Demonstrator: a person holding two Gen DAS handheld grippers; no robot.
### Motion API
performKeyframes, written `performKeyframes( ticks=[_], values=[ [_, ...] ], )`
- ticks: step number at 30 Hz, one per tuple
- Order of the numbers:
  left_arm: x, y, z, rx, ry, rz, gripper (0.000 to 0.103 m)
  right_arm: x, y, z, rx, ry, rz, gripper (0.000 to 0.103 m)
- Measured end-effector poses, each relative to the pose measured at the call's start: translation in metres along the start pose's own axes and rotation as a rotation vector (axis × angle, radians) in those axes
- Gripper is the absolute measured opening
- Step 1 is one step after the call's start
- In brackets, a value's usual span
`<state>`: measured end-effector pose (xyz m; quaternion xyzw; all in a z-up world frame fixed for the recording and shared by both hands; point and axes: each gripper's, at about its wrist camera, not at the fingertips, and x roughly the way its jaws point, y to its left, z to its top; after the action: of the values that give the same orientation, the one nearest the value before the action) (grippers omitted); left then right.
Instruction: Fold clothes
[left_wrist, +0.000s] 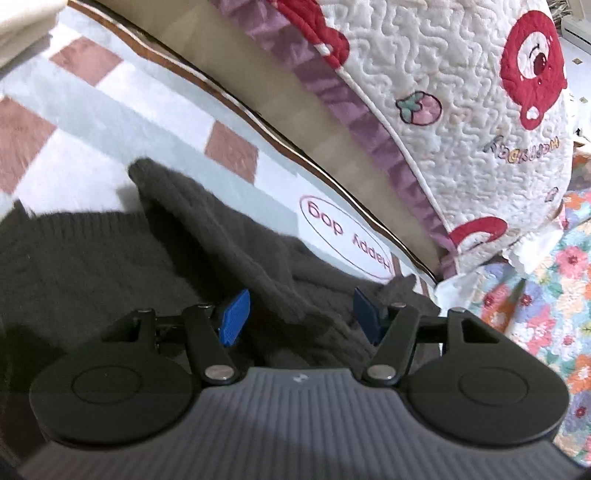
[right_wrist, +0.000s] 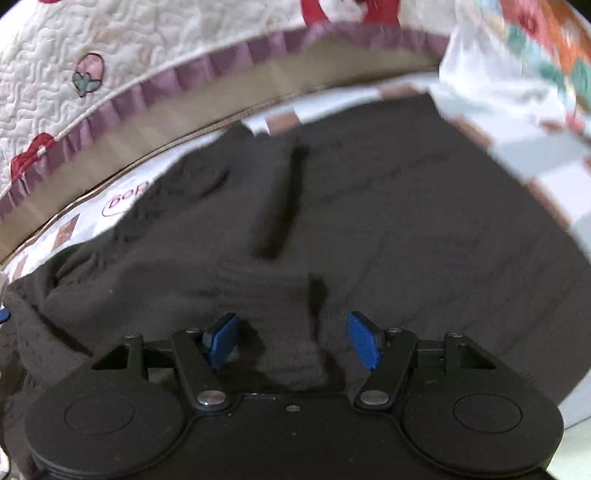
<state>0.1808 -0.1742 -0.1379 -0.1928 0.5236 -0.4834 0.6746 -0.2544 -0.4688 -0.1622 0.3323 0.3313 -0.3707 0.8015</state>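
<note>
Left wrist view: left tool (left_wrist: 299, 317) open over sweater (left_wrist: 110, 266) fold.
Right tool (right_wrist: 291, 341): open, empty.
Tip: pinch edges squarely, lift evenly.

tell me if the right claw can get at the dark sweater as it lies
Probably yes. The right claw is open, its blue pads apart, right over a raised fold of the dark knit sweater spread on the checked blanket. Nothing lies between pads and cloth.
</note>
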Motion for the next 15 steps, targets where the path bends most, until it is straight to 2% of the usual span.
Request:
performKeyframes(
  ticks=[2,4,5,7,11,13,15],
  values=[
    [0.001,0.003,0.003,-0.007,-0.009,0.005,0.061,-0.003,0.004,-0.006,-0.024,-0.027,0.042,0.071],
    [0.001,0.006,0.003,-0.010,-0.013,0.004,0.061,-0.016,0.008,-0.004,-0.028,-0.036,0.147,0.013],
    [0.002,0.007,0.003,-0.005,-0.024,0.008,0.061,-0.026,0.009,-0.001,-0.025,-0.070,0.185,0.013],
    [0.003,0.007,0.003,0.011,-0.050,0.024,0.061,-0.066,0.015,0.010,-0.037,-0.208,0.243,0.011],
    [0.001,0.011,0.003,0.006,-0.058,0.054,0.061,-0.144,0.021,0.034,-0.104,-0.437,0.291,0.010],
    [-0.001,0.010,0.002,0.008,-0.049,0.050,0.061,-0.167,0.010,0.028,-0.075,-0.477,0.266,0.010],
    [0.002,0.009,0.000,0.009,-0.029,0.044,0.061,-0.162,-0.007,0.010,-0.011,-0.418,0.219,0.010]
  ],
)
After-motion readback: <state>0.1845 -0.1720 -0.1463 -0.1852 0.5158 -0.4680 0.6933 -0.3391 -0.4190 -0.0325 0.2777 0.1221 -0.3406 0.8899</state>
